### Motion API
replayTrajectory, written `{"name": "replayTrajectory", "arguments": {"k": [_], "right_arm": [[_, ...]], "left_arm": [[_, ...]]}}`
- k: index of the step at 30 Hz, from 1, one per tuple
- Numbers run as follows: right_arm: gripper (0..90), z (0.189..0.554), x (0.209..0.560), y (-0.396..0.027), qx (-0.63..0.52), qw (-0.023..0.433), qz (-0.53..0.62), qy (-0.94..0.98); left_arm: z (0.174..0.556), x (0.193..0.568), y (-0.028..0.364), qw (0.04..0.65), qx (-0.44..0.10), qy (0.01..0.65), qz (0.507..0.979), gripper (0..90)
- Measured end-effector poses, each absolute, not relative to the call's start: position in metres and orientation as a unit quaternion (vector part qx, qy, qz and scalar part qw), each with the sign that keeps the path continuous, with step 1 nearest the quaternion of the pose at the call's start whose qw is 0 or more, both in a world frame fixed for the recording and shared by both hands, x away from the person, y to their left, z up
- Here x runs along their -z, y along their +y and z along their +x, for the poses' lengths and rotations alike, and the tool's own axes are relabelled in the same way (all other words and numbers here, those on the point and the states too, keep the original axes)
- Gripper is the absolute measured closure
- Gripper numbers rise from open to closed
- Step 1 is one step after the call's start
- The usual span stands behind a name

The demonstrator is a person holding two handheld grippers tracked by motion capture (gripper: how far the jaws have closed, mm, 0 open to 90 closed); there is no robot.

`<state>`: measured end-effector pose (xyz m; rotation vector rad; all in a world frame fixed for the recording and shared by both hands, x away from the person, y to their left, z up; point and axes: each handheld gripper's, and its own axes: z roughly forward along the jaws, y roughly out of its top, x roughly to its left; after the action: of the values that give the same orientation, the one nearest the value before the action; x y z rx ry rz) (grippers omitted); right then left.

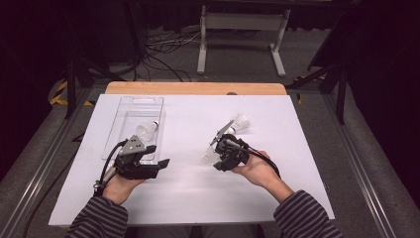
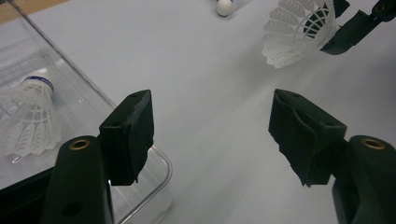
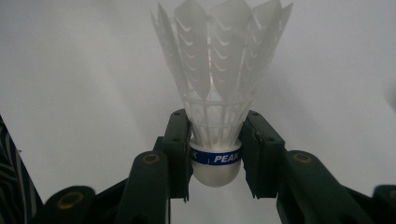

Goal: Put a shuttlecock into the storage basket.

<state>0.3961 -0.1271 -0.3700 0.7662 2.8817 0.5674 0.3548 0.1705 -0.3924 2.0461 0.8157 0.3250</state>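
Right gripper (image 3: 215,154): clamped on a shuttlecock (image 3: 217,88) at the cork base and blue band, white skirt fanning away from the jaws, held just above the white table sheet (image 1: 188,193) near its middle. Left gripper (image 2: 210,135): jaws spread wide, nothing between them, hovering beside the near corner of the clear tray (image 1: 115,130). In the tray, a second shuttlecock (image 2: 28,119) lying on its side; farther off, a third shuttlecock (image 1: 241,122) resting on the sheet. Very light, probably; skirt thin, springy, easily crushed or bent. Cork firm and rounded, likely a little slippery. Best taken at the cork and band, never by the skirt.
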Motion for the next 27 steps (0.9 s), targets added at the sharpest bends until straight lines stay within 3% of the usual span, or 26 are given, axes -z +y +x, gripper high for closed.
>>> {"name": "replayTrajectory", "arguments": {"k": [27], "right_arm": [[65.9,0.397,0.367,-0.119,-0.193,0.052,0.243,0.949]], "left_arm": [[0.364,0.392,0.143,0.429,-0.1,0.296,0.847,42.0]]}}
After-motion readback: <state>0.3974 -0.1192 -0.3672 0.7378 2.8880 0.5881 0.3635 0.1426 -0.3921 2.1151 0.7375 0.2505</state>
